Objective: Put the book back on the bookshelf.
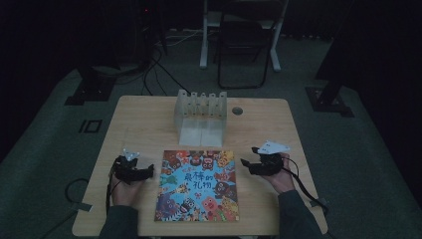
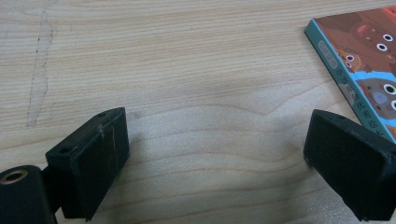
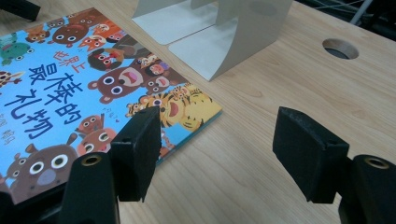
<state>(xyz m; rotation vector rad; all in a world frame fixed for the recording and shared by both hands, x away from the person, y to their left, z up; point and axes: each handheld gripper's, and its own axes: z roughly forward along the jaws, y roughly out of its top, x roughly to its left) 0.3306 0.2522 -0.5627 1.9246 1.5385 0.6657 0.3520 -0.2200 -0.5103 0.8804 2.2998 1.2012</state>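
1. Book (image 1: 197, 185) lies flat, near-centre of table (image 1: 149, 112), rack (image 1: 200, 115) just beyond its far edge
2. Left gripper (image 1: 147, 172) & right gripper (image 1: 245, 163) flank the book, both w/ jaws apart, holding nothing
3. I judge we're at approach; next I'd close in on a book edge & pinch it

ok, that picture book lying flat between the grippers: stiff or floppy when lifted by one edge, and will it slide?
The picture book lies flat with a thin edge showing in the right gripper view, so it probably sags somewhat if lifted by one corner. Its cover looks glossy, so it may slip on the wooden table when pushed. Flush edges likely make getting a jaw underneath hard.
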